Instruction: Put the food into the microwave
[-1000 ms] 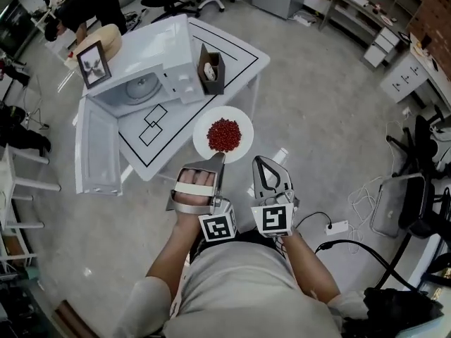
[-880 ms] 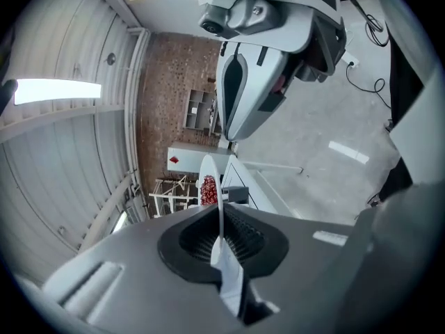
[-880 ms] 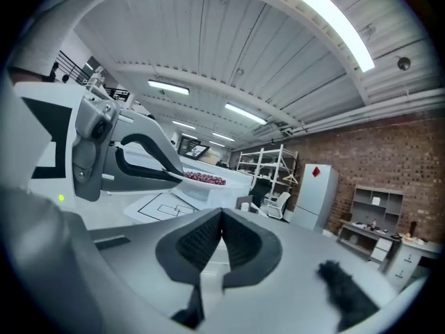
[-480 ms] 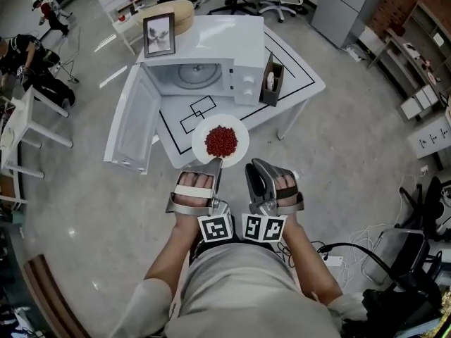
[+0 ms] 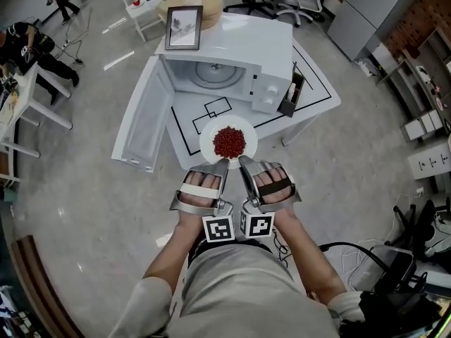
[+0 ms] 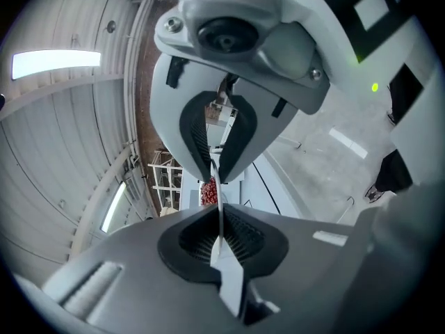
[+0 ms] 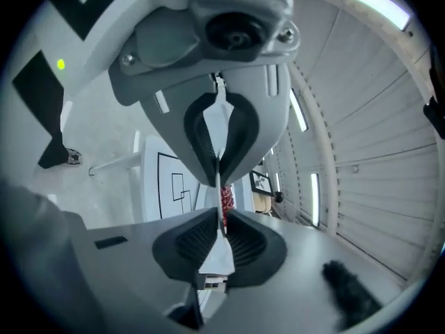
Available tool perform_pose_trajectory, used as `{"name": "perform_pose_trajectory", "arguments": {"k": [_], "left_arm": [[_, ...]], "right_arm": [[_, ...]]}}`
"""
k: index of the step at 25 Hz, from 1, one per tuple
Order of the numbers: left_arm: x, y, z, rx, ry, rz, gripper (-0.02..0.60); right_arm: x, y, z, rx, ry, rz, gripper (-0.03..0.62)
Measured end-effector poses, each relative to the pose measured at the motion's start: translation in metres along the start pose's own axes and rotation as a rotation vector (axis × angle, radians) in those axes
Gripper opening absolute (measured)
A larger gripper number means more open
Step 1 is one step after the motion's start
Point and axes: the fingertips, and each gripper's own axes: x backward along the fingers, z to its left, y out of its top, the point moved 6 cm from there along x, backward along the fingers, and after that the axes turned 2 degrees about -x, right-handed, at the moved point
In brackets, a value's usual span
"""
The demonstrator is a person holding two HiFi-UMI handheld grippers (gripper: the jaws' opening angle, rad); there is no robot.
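Note:
A white plate (image 5: 243, 129) heaped with red food (image 5: 229, 141) hangs just in front of the table edge, below the open microwave (image 5: 232, 55). My left gripper (image 5: 223, 163) is shut on the plate's near rim. Beside it, my right gripper (image 5: 241, 160) has the same rim between its jaws, which have just been closing and now press on it. In the left gripper view the rim (image 6: 217, 186) runs edge-on between the pads, with the red food (image 6: 208, 192) beyond. The right gripper view shows the same thin rim (image 7: 221, 218) and food (image 7: 225, 199).
The microwave door (image 5: 148, 122) swings out to the left, showing the glass turntable (image 5: 211, 72). A framed picture (image 5: 183, 27) stands on top of the microwave. A dark holder (image 5: 290, 96) sits on the white table (image 5: 313, 94). A person (image 5: 28, 41) stands far left.
The right gripper has rolled over, swung in to the plate's near rim and closed on it. Both hands and the plate have come closer to the open microwave.

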Motion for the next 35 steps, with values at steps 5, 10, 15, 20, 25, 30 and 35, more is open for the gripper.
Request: {"name": "perform_pose_trajectory", "arguments": {"k": [5,10,15,20,25,30,35], "left_arm": [[-0.017,-0.021,-0.001,-0.002,-0.002,0.031,0.021],[-0.041,-0.041,-0.006,0.042,0.013,0.056,0.048],[-0.058,-0.069,-0.006,0.152,0.040,0.111,0.043],[-0.075,-0.098,-0.022,0.547,-0.105,0.063,0.008],[-0.100,-0.126,-0.031,0.965,-0.189,-0.039,0.008],[-0.122,-0.146,-0.040,1.275,-0.218,-0.140,0.008],[-0.132,-0.162,-0.047,1.347,-0.257,-0.171,0.007]], "right_arm": [[-0.027,0.009,0.004,0.044,0.033,-0.014,0.032],[-0.058,0.012,0.009,0.024,0.085,-0.011,0.029],[-0.093,0.003,0.009,-0.038,0.115,0.062,0.029],[-0.131,-0.005,0.010,-0.080,0.141,0.113,0.029],[-0.163,0.000,0.012,-0.094,0.159,0.145,0.029],[-0.194,0.004,0.011,-0.127,0.182,0.203,0.029],[-0.216,0.009,0.008,-0.127,0.205,0.242,0.029]]}}
